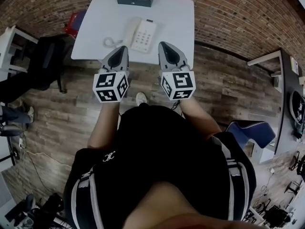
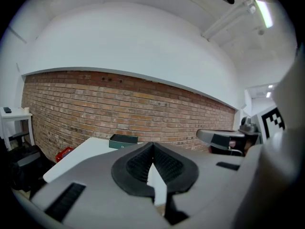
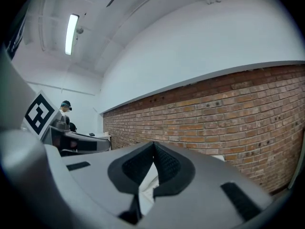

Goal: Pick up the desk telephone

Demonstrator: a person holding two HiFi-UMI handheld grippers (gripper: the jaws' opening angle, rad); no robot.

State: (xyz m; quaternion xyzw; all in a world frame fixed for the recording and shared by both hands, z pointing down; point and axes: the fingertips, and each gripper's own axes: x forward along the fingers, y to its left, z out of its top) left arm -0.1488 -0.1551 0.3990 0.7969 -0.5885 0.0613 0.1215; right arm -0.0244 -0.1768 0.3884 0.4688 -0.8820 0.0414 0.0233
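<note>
White desk telephone (image 1: 139, 35) on pale surface (image 1: 176, 27), untouched.
Left claw (image 1: 125, 48) and right claw (image 1: 162, 45) both fully closed, empty, at the near edge; telephone lies just beyond, between their tips.

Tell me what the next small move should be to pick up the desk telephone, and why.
Probably open both jaws first. The left gripper and right gripper are shut and empty at the white table's near edge, with the telephone lying just beyond, between them, untouched.

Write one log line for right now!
left tool: shut, empty | right tool: shut, empty | telephone: on table, untouched
</note>
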